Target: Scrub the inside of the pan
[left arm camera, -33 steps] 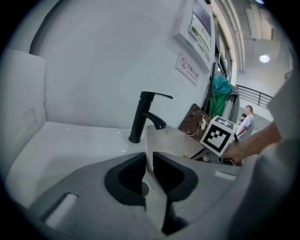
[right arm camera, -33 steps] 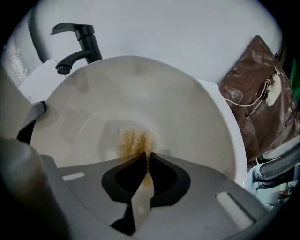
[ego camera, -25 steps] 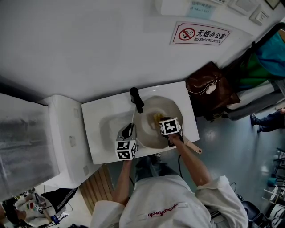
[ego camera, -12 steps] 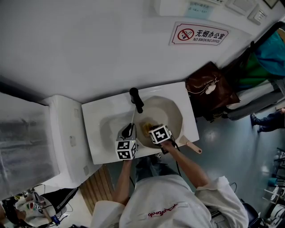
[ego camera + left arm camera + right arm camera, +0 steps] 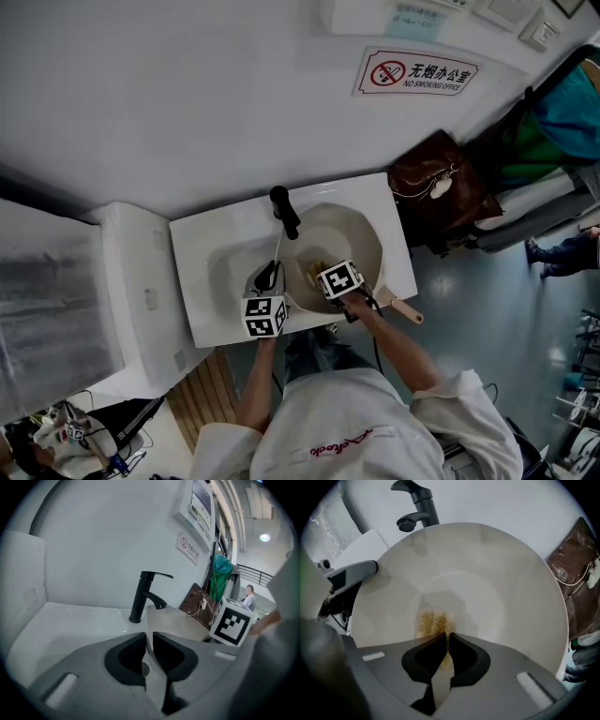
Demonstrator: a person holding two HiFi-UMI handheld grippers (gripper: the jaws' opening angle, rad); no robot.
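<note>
Slippage is our main worry: we are pinching the pan [image 5: 354, 234] by its thin rim with the left gripper [image 5: 269, 277], jaws closed on that edge at the pan's 9 o'clock, so a hard push could be tipping it in the sink [image 5: 217, 272]. We are clamping a yellow scrub pad [image 5: 434, 622] in the right gripper [image 5: 322, 269], pressing it on the pan's floor; it may be working loose. The black faucet [image 5: 284, 210] is crowding strokes at 12 o'clock. A brown bag [image 5: 436, 192] is sitting at 3 o'clock, well apart.

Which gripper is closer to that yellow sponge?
Right. The right gripper has its jaws shut on the sponge inside the pan; the left gripper clamps the pan's rim, off to the side.
</note>
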